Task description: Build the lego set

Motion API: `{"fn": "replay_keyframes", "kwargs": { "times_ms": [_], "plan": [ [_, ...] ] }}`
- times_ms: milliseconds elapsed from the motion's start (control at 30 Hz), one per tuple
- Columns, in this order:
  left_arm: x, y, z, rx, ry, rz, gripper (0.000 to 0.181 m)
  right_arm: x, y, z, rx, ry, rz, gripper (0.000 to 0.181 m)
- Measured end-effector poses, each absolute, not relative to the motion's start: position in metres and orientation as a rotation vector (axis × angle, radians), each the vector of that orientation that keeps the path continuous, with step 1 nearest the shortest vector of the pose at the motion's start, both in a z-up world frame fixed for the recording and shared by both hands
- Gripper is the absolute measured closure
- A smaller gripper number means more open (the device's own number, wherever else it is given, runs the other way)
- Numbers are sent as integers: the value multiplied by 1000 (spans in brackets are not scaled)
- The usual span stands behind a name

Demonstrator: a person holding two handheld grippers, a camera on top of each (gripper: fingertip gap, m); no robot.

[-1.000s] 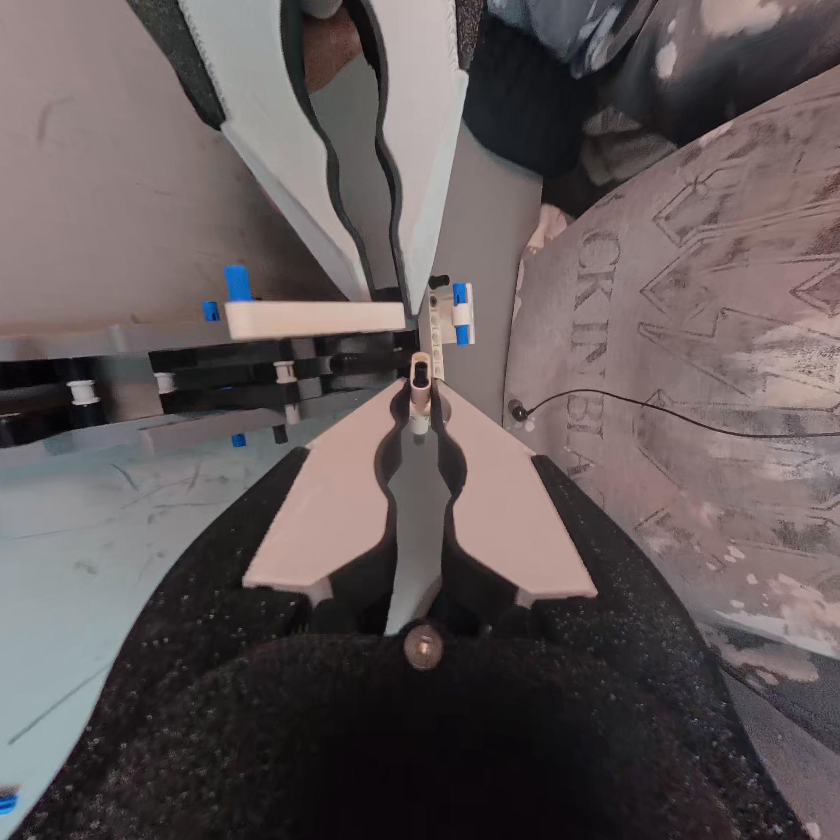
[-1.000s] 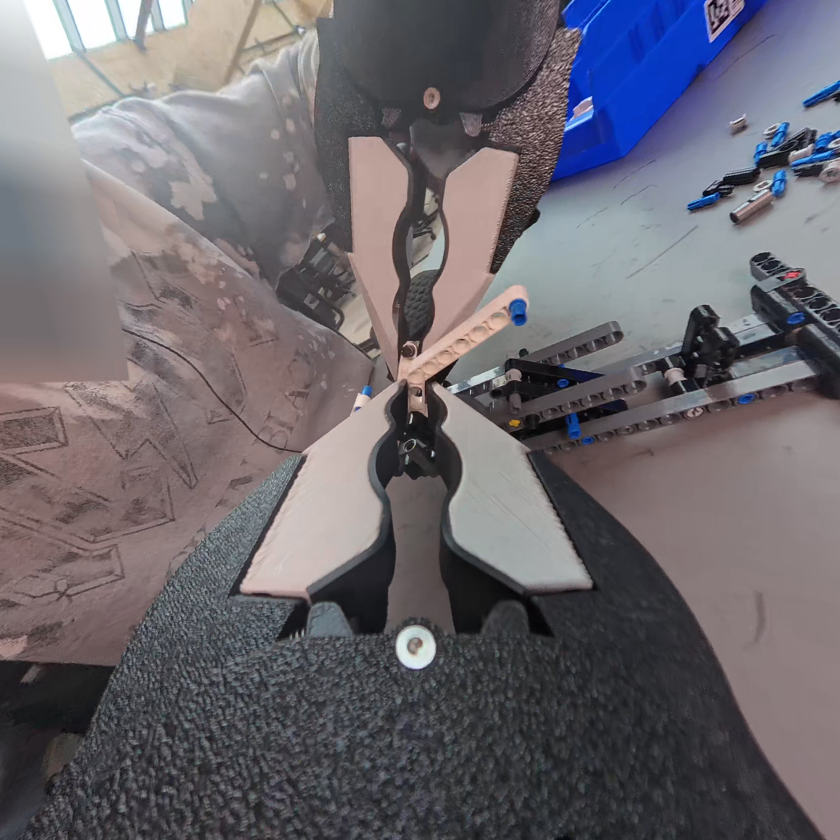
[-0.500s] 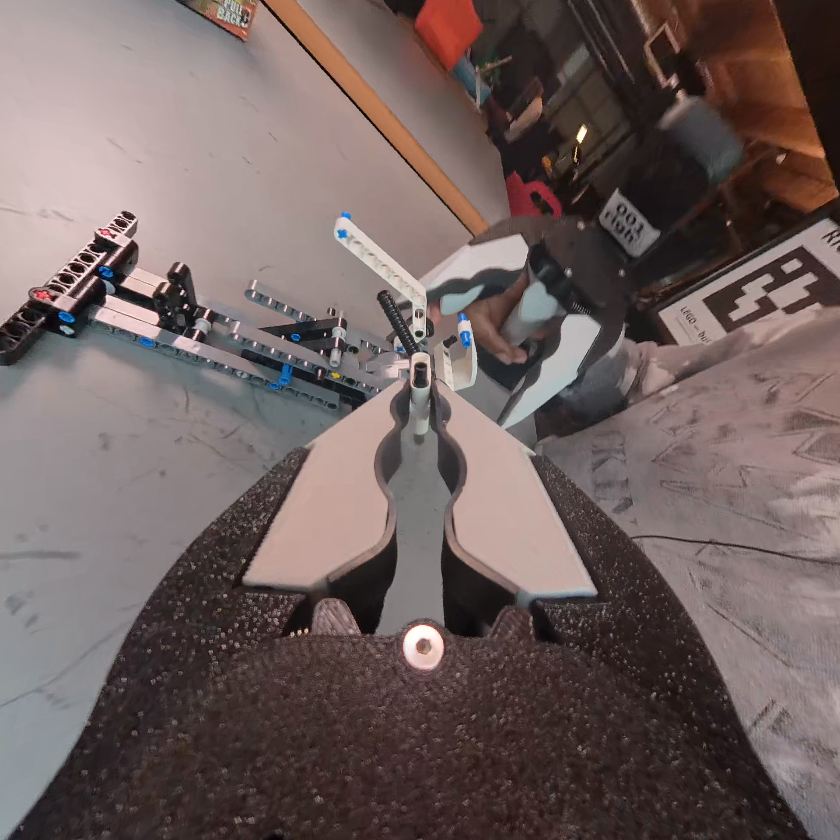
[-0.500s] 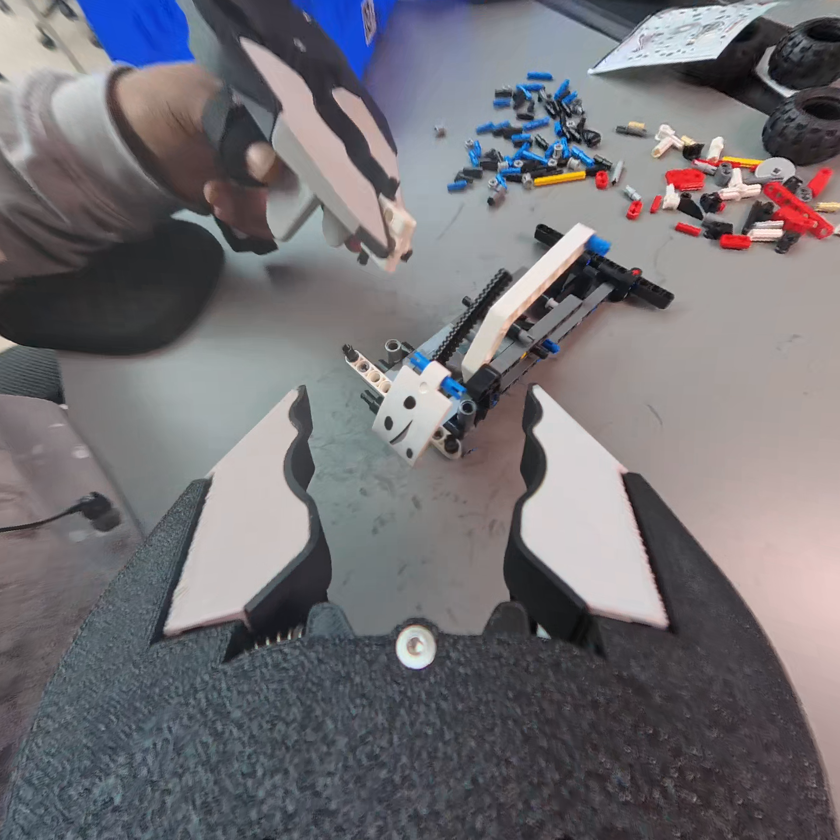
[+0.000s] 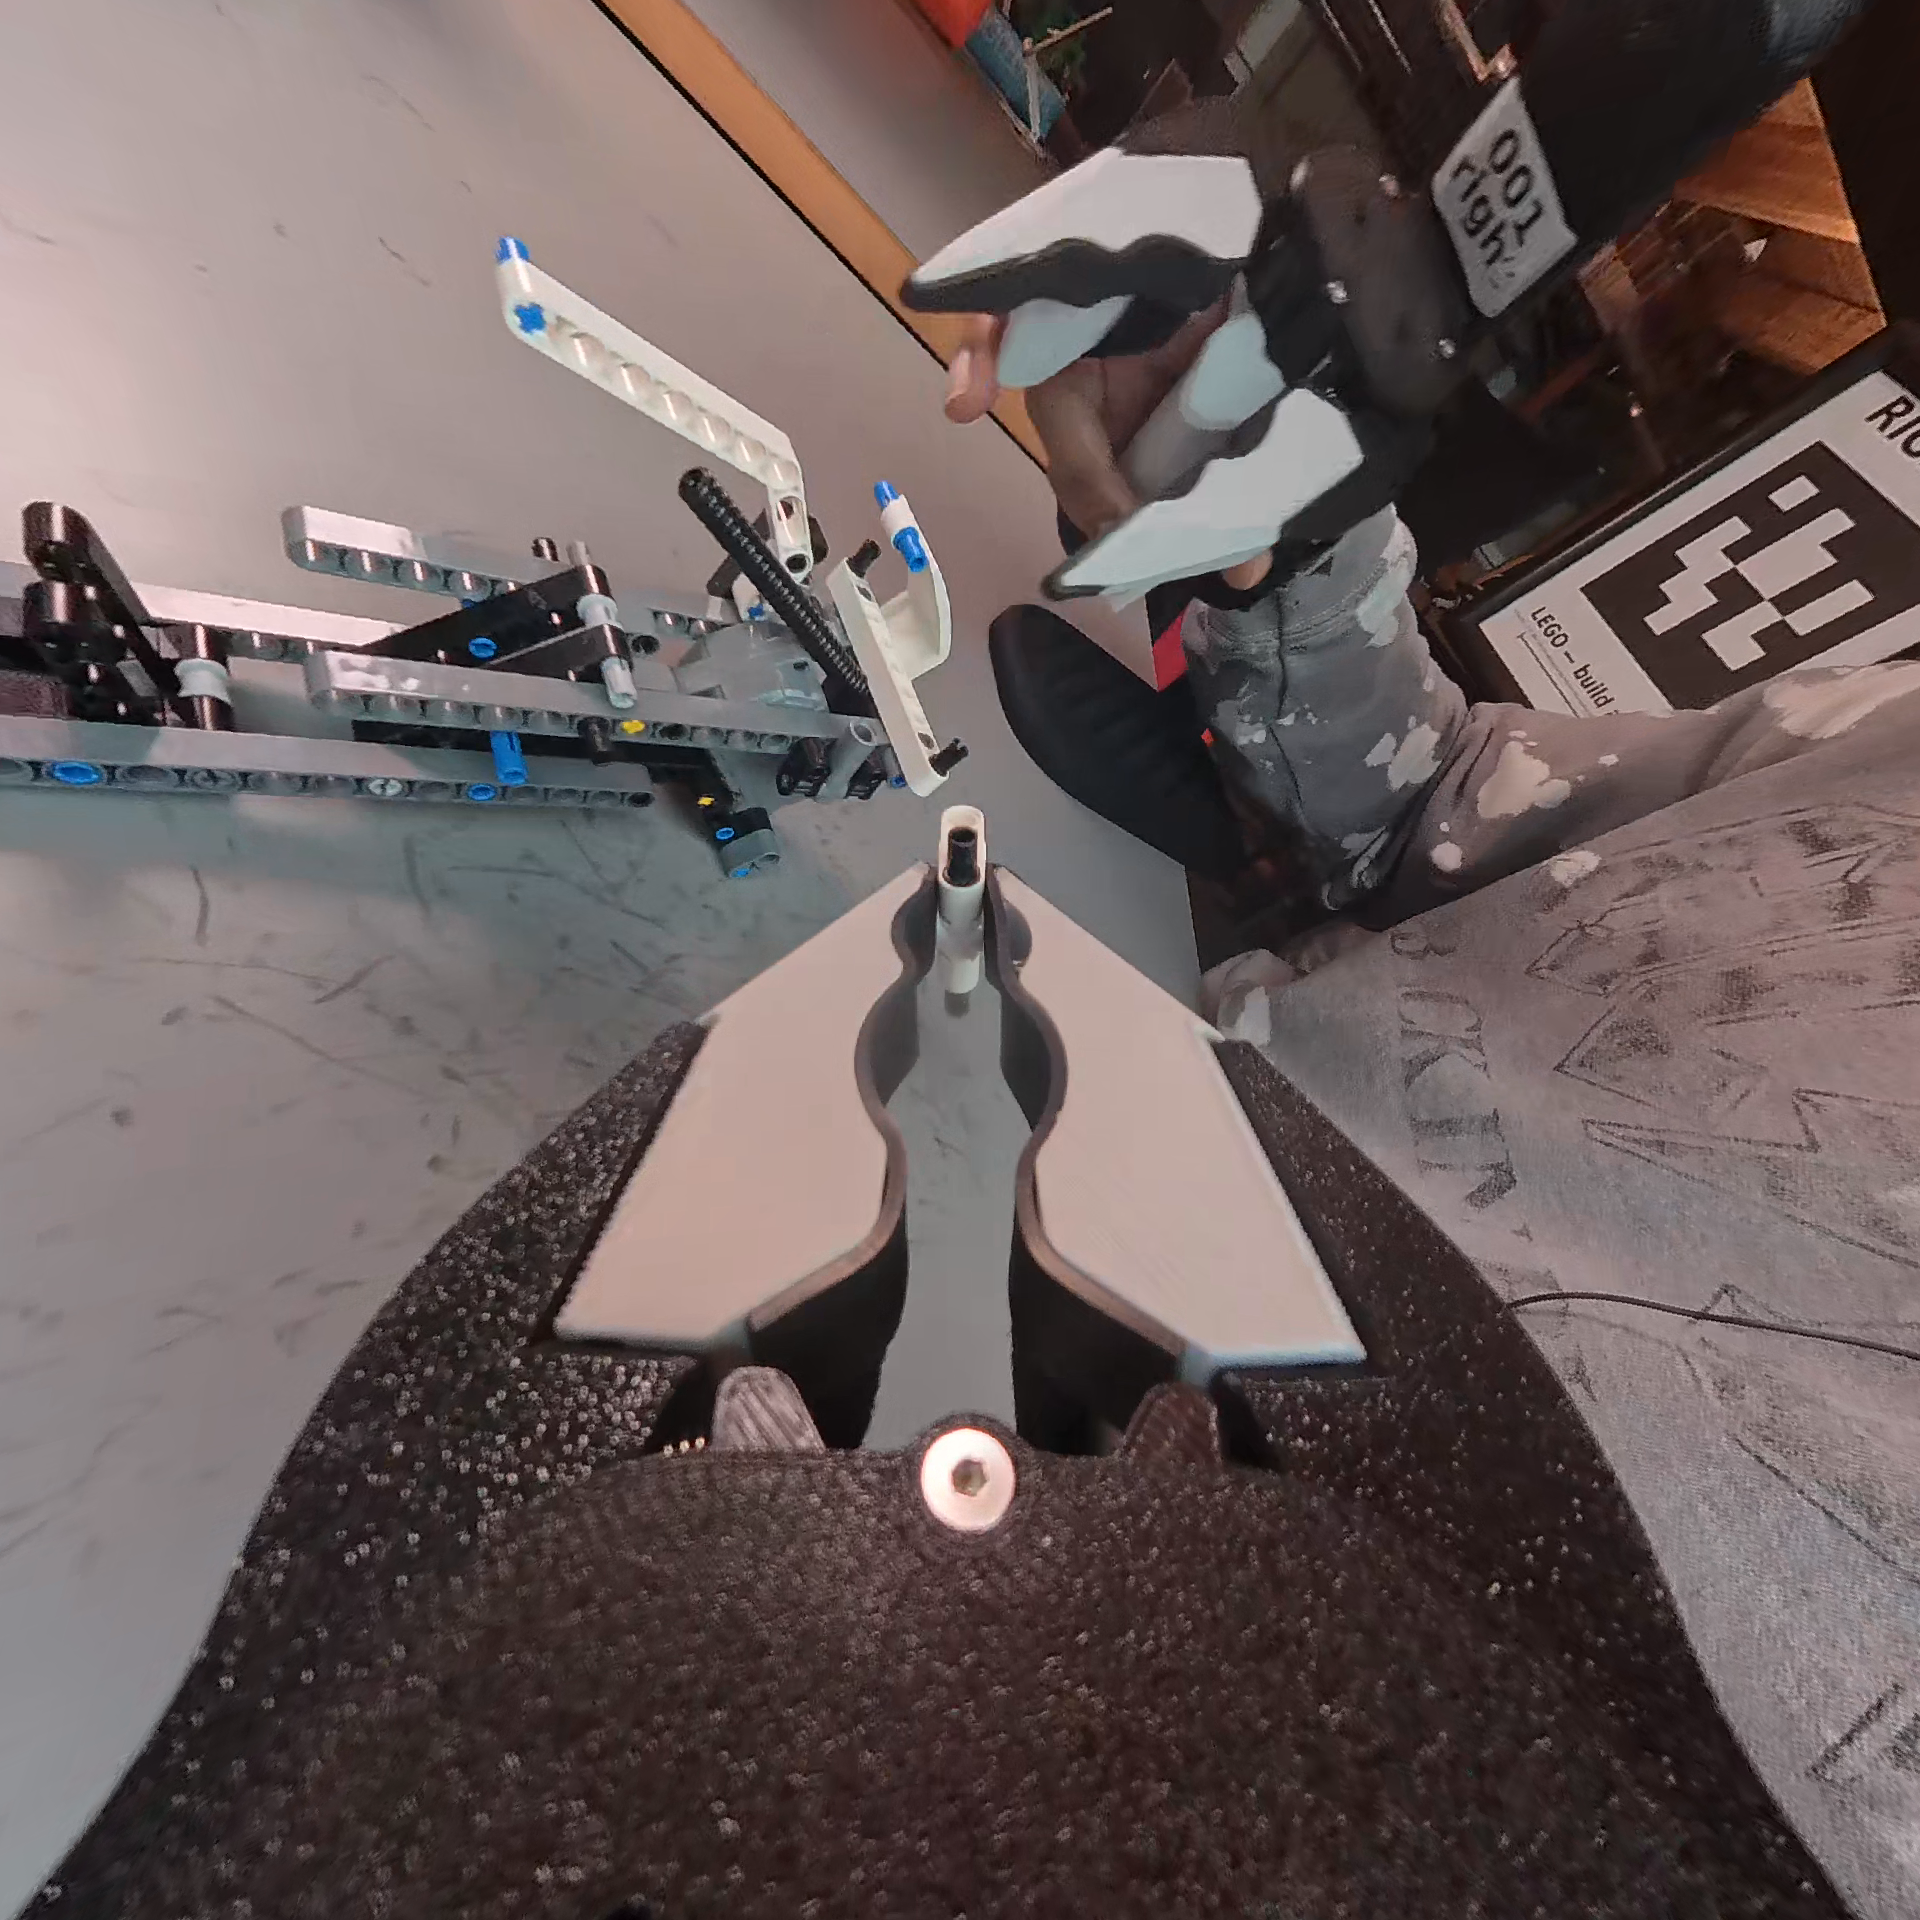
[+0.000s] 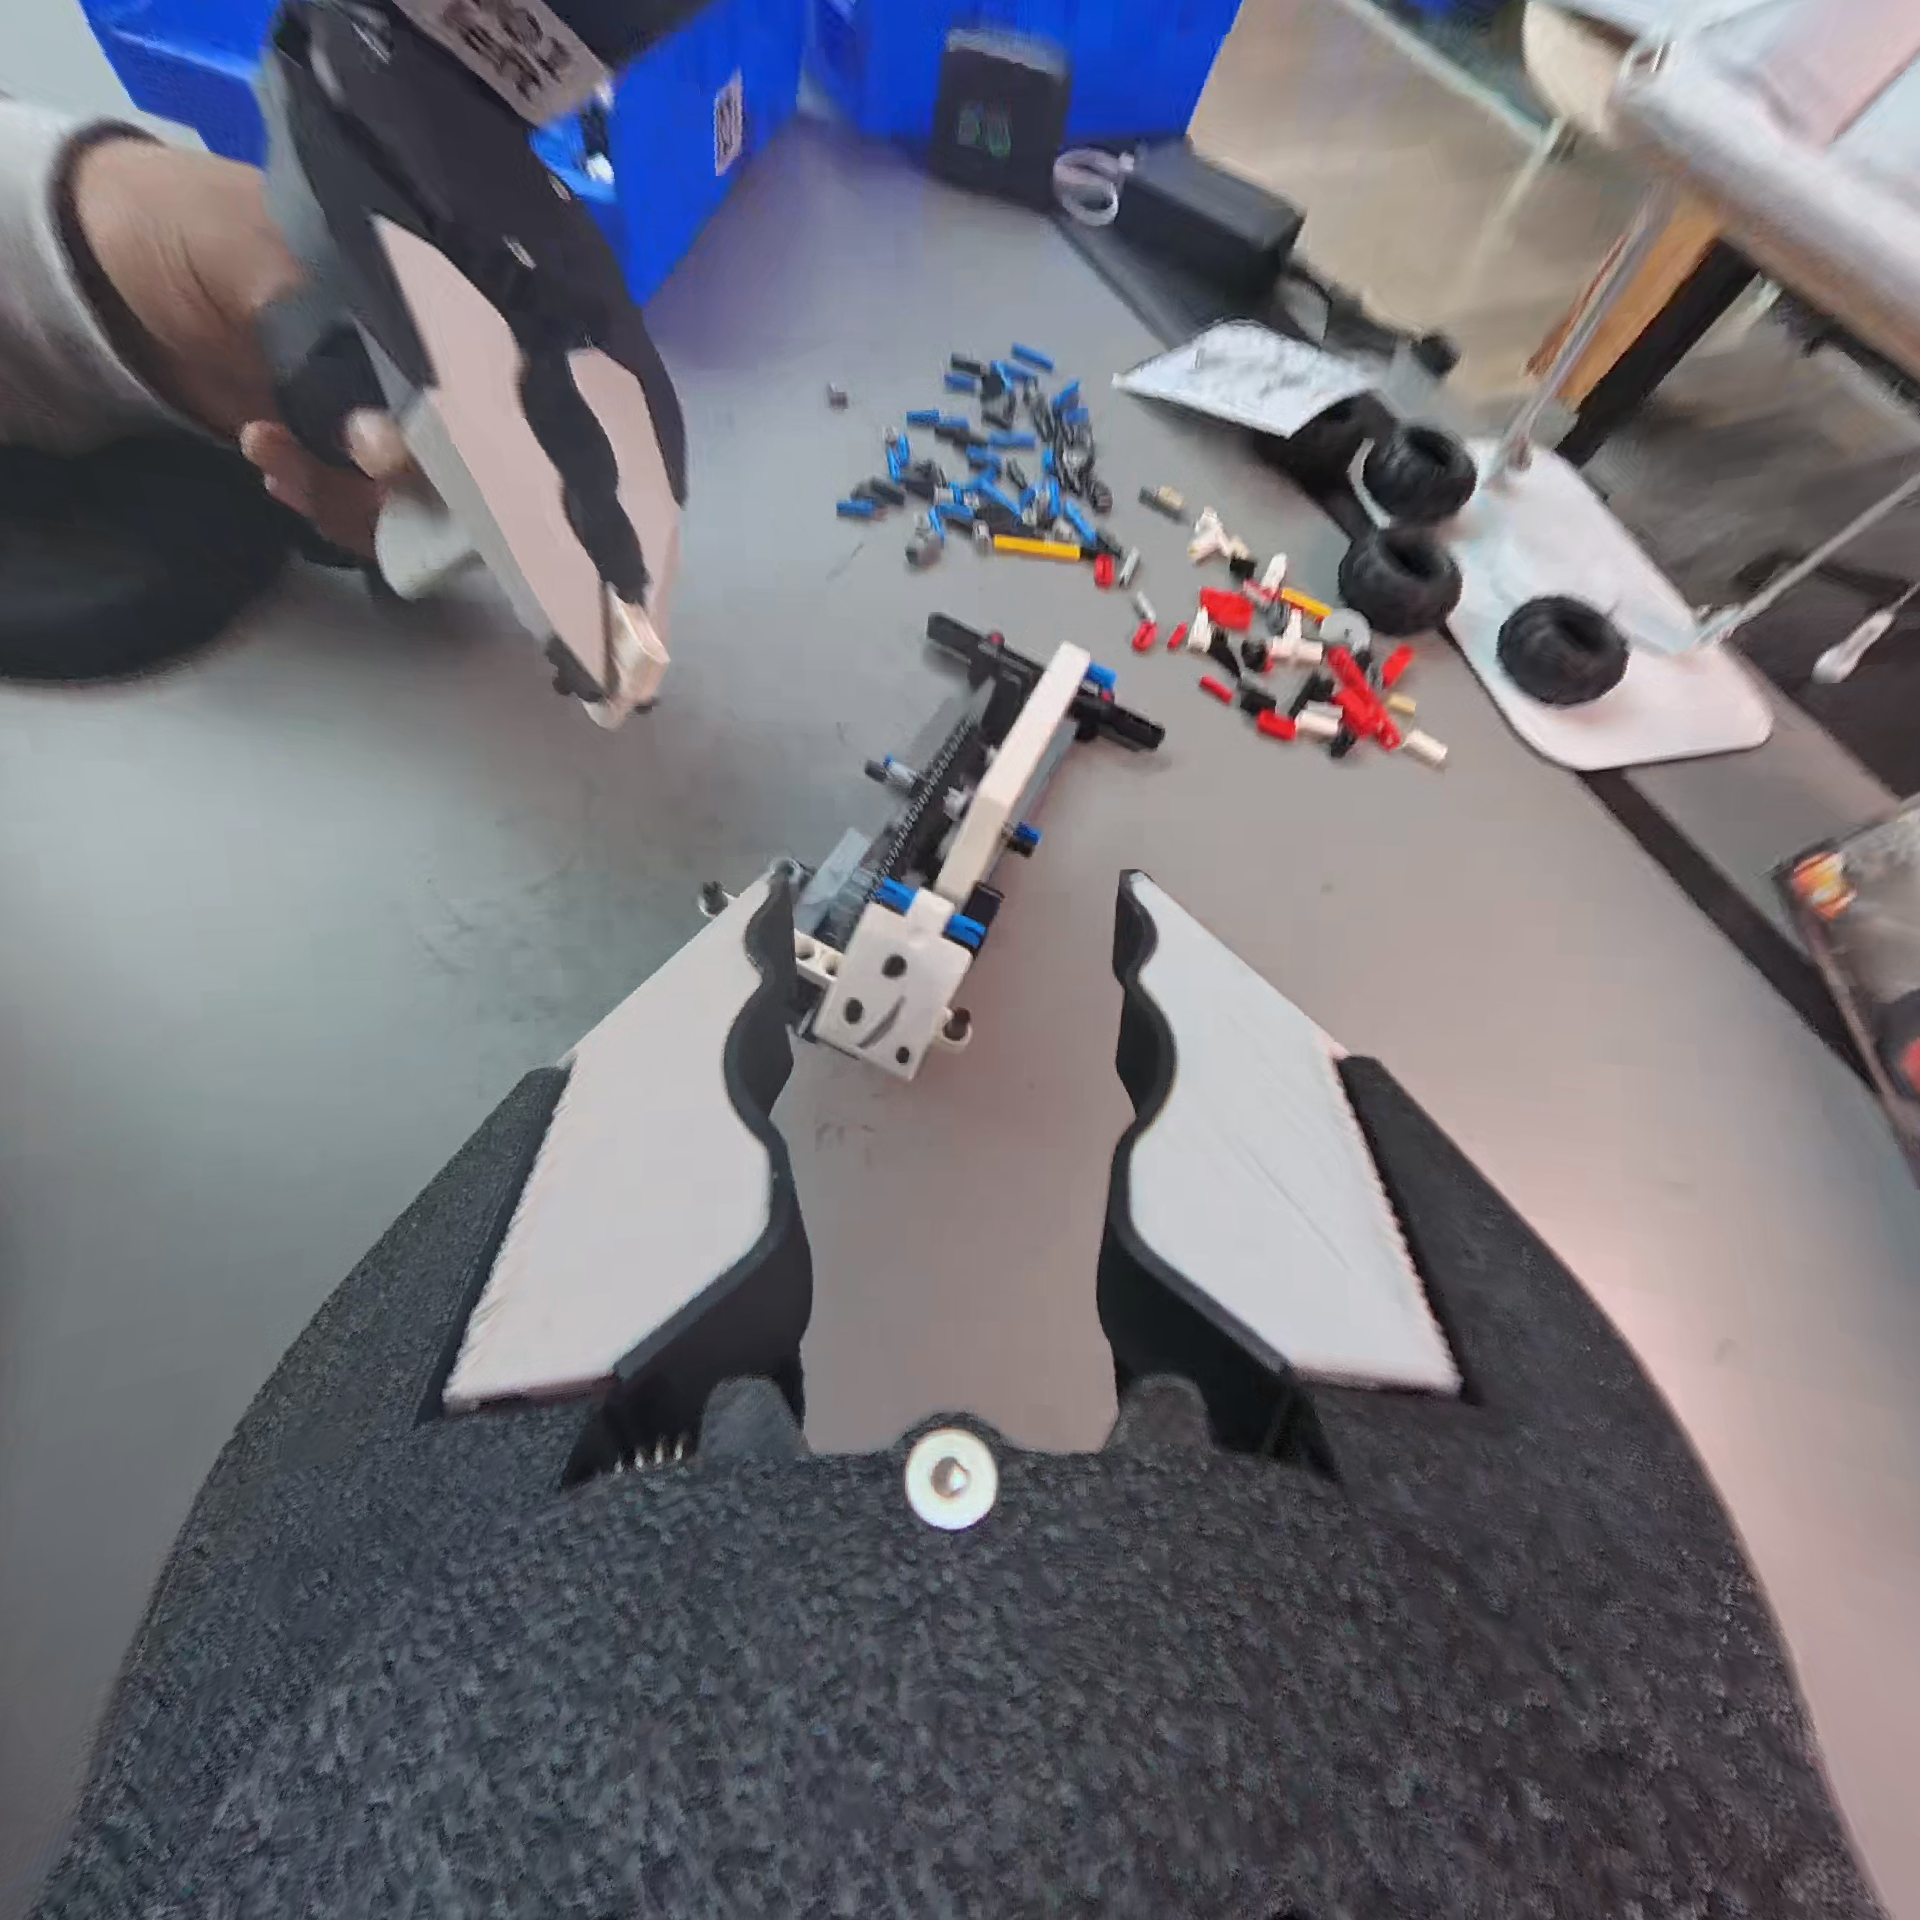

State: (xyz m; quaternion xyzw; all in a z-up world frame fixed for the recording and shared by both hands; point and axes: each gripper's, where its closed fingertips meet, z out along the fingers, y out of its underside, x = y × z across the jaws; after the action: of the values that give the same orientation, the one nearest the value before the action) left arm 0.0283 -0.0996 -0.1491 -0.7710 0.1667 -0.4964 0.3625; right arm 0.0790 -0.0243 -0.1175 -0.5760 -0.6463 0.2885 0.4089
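On a scuffed grey tabletop (image 5: 260, 1091), a long, half-built lego chassis of grey, black and white beams with blue pins (image 5: 540, 665) lies flat, a white perforated beam (image 5: 655, 384) angling up from its near end. The left gripper (image 5: 961, 883), its white fingers pressed together, pinches a small white connector piece with a black pin in its end (image 5: 958, 883) just short of that end. The right gripper (image 6: 945, 935), fingers spread wide and holding nothing, hovers over the chassis's white end panel (image 6: 894, 987). Beyond it lie a scatter of loose blue, black and red small parts (image 6: 1091, 540), three black rubber tyres (image 6: 1397, 577) and blue plastic bins (image 6: 707, 125).
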Motion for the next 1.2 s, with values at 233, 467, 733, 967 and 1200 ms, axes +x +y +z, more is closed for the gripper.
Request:
{"fn": "replay_keyframes", "kwargs": {
  "times_ms": [233,467,733,967,1200],
  "plan": [
    [54,-119,-148,-1938,718,-1210,174,56,-118,-106,-1347,-1692,1230,151],
    [60,-126,-136,-1858,812,-1130,174,45,-134,-110,-1463,-1674,1579,159],
    [57,-129,-133,-1837,805,-1175,174,43,-126,-119,-1507,-1663,1637,168],
    [54,-126,-125,-1808,749,-1214,174,43,-126,-117,-1486,-1617,1686,175],
    [47,-113,-109,-1732,624,-1189,162,48,-109,-94,-1513,-1215,1893,175]
  ]
}}
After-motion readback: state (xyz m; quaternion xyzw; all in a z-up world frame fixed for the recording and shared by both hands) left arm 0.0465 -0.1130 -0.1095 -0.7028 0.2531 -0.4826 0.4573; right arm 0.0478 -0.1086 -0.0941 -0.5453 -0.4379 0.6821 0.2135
